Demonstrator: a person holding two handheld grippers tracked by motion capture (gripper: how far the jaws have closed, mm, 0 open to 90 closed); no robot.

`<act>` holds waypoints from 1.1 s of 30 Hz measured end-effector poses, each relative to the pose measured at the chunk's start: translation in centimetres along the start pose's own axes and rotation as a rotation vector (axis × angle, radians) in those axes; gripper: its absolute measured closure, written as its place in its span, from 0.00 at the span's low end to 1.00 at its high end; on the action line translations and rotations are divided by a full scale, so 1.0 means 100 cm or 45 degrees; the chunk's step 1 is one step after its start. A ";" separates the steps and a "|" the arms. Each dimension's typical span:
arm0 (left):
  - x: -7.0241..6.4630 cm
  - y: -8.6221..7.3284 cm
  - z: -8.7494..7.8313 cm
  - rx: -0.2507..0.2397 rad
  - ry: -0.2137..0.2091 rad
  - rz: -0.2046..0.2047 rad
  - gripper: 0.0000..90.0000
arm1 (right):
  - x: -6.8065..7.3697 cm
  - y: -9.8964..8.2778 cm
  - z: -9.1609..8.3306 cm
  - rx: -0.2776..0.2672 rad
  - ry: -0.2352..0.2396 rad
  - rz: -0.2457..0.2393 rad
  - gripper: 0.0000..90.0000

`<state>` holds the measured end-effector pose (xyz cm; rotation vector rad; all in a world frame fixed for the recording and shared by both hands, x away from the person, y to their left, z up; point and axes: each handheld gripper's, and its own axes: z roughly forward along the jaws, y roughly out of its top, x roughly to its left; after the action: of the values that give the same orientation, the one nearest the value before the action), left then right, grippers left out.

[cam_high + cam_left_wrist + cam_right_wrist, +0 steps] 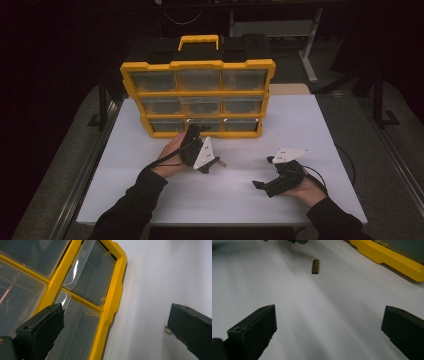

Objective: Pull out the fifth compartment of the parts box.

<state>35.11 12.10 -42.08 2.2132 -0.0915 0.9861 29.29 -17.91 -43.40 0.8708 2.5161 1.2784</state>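
The left gripper [192,134], jaws wide, hovered at the organizer's [198,98] bottom middle drawer [199,124] — light, slick clear plastic, probably best pinched by its front lip — while the right gripper [261,185] rested open on the table [320,130].

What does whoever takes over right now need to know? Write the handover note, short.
Left gripper: open, empty, at the yellow organizer's bottom row.
Right gripper: open, empty, low over the white table.
Small metal piece lies loose on the table ahead of the right gripper.
Done: nothing held; drawers look shut.
Left, probably: open a drawer, pick up the piece, stow it.
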 end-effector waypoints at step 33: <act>-0.010 0.004 0.000 0.039 0.101 0.229 0.00 | 0.000 0.000 0.000 -0.001 0.001 -0.002 0.00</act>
<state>34.29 11.58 -42.49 2.2204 -0.2445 1.1790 29.28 -17.94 -43.39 0.8685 2.5162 1.2797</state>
